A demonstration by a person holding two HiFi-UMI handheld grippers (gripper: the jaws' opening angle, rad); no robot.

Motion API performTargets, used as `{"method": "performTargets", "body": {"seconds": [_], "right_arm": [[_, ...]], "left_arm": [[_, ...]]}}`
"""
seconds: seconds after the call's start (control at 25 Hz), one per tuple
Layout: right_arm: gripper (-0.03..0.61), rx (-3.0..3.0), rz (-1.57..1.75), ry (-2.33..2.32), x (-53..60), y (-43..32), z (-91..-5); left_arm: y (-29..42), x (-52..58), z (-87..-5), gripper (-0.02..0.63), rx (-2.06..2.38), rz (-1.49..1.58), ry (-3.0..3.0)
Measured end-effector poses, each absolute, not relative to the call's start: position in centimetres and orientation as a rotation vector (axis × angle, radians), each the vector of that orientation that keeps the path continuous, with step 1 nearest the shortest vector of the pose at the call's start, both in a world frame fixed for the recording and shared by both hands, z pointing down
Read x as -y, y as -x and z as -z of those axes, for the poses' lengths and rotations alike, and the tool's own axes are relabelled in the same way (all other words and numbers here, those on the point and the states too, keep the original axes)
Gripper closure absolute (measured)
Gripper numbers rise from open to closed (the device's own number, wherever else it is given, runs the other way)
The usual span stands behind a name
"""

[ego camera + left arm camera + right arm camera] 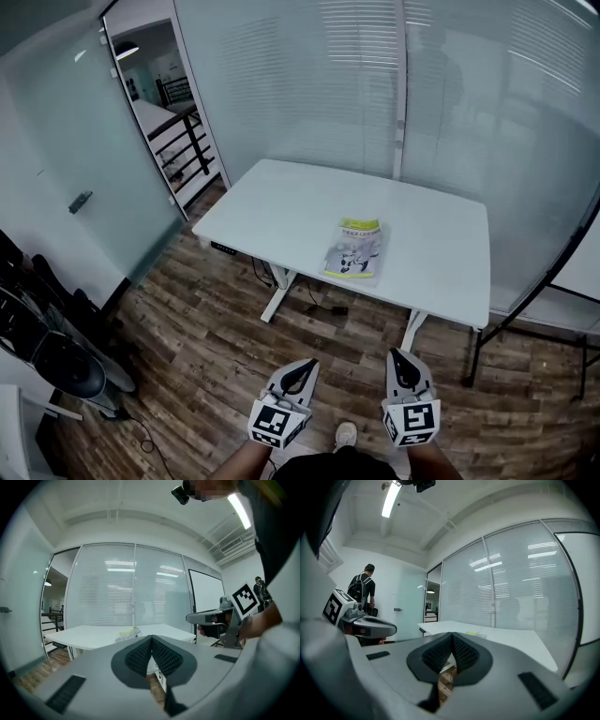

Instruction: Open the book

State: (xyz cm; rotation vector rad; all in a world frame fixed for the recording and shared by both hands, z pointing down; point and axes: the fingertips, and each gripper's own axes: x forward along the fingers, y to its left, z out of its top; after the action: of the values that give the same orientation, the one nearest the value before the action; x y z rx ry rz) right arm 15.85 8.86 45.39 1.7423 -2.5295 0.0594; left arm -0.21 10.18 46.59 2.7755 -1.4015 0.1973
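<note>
A closed book [355, 250] with a yellow-green and white cover lies flat on the white table [281, 211], near its front edge. It shows small and far off in the left gripper view as the book [127, 633], and in the right gripper view as a thin yellow strip, the book [472, 633]. My left gripper [302, 368] and right gripper [401, 358] hang side by side over the wooden floor, well short of the table. Both are shut with nothing between the pads.
Frosted glass walls with blinds stand behind and to the right of the table. A glass door [89, 178] is at the left, dark chairs [56, 361] at the lower left. A cable lies on the floor under the table. A person [363, 591] stands far off.
</note>
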Motion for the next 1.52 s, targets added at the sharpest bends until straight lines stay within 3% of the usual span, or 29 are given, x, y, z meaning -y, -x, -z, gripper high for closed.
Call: {"method": "performTargets", "body": {"seconds": [0.84, 1.2, 1.52], "right_arm": [[0.574, 2.437, 0.000, -1.693, 5.0, -18.2, -48.5], [0.574, 2.426, -0.081, -1.726, 10.2, -16.2, -48.6], [0.572, 2.313, -0.345, -1.764, 15.2, -14.3, -52.3]], "left_arm": [[-0.2, 2.0, -48.3, 0.603, 1.463, -0.276, -2.719], [0.1, 9.2, -47.7, 0.603, 1.384, -0.245, -2.780], [1.6, 15.0, -48.6, 0.603, 1.270, -0.247, -2.803]]}}
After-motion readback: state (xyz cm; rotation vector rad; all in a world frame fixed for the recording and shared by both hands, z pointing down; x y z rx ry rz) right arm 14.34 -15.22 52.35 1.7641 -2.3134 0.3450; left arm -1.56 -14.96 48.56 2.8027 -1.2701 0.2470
